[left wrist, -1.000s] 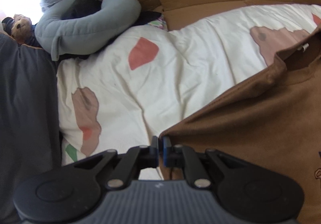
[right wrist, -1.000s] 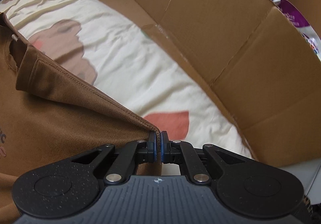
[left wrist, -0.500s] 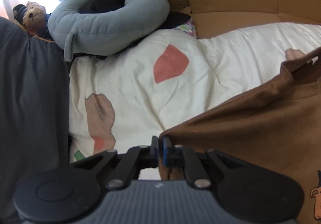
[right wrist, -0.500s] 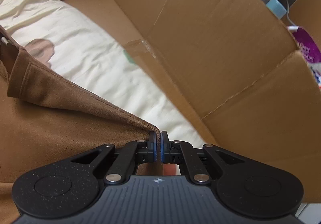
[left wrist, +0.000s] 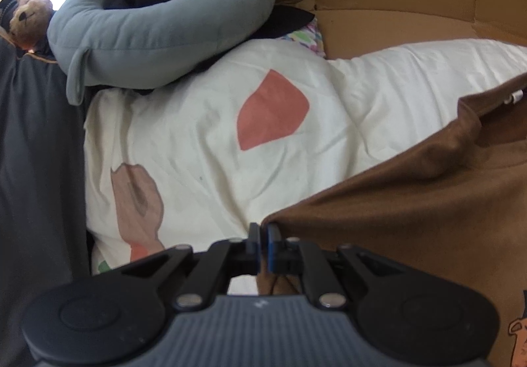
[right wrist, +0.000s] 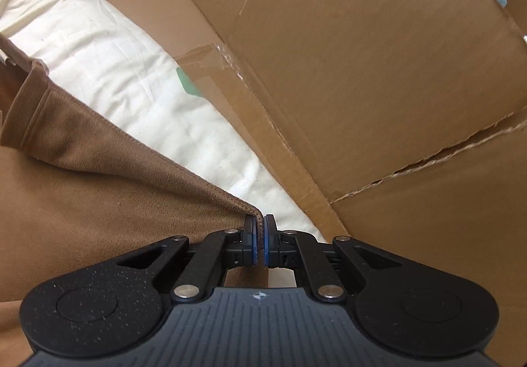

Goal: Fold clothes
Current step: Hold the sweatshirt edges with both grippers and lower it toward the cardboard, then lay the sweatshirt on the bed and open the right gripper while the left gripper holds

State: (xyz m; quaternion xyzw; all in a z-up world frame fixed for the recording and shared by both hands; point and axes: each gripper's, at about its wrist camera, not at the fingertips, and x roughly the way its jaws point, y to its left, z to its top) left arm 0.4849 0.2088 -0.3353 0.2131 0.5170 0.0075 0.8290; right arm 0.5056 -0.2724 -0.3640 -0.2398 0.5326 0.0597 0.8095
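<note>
Brown shirt point(left wrist: 411, 219) hangs stretched over a cream quilt point(left wrist: 204, 149), one corner clamped in the left gripper point(left wrist: 263, 237), the other in the right gripper point(right wrist: 259, 233). Judged mid-spread; next, lay it flat and even beside the cardboard point(right wrist: 362, 70).
</note>
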